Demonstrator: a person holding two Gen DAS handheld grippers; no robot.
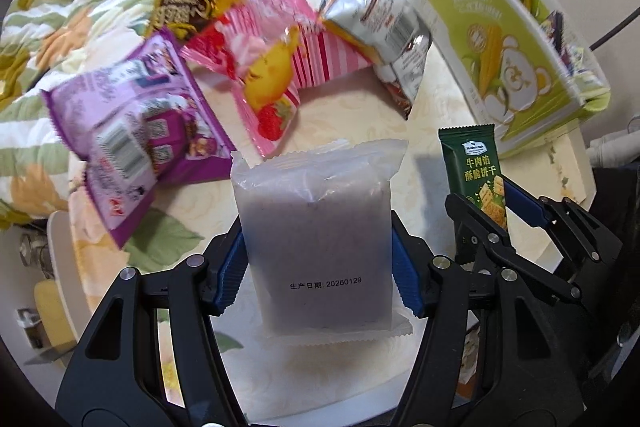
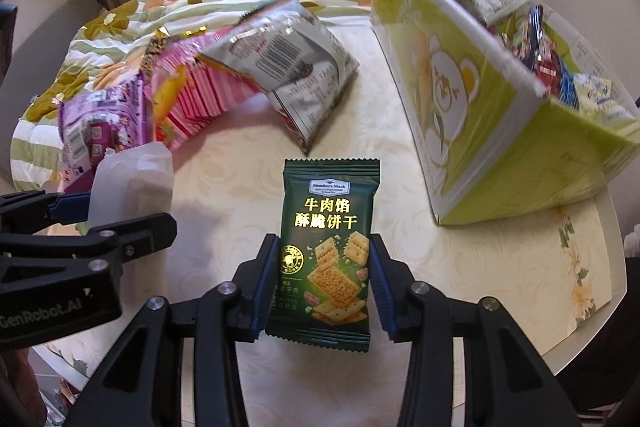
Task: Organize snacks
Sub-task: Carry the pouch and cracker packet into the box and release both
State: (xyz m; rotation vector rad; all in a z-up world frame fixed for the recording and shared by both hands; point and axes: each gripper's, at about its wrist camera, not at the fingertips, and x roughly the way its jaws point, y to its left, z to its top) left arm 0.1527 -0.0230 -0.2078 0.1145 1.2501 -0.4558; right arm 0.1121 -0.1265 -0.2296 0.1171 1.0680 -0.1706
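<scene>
Evidently light and soft, the frosted translucent plastic packet with a greyish-purple block inside [image 1: 316, 239] is judged to be crushable and a little slippery, so it is best taken by its two long edges at mid-height, not by the crimped ends. It is clamped exactly so between the blue pads of the left hand-held gripper [image 1: 320, 263], upright and lifted clear of the cream patterned surface [image 1: 360, 107]. Beside it, the dark green foil biscuit packet [image 2: 326, 255] is pinched at its lower half by the closed right hand-held gripper [image 2: 325, 281], also raised off the surface. Its crackers are judged brittle, so a light squeeze is called for. Further out, a pile of pink, purple and silver snack bags [image 1: 224, 67] is left near the floral quilt [image 1: 60, 11], and a green cardboard box already holding snacks [image 2: 500, 115] is seen to the right.
</scene>
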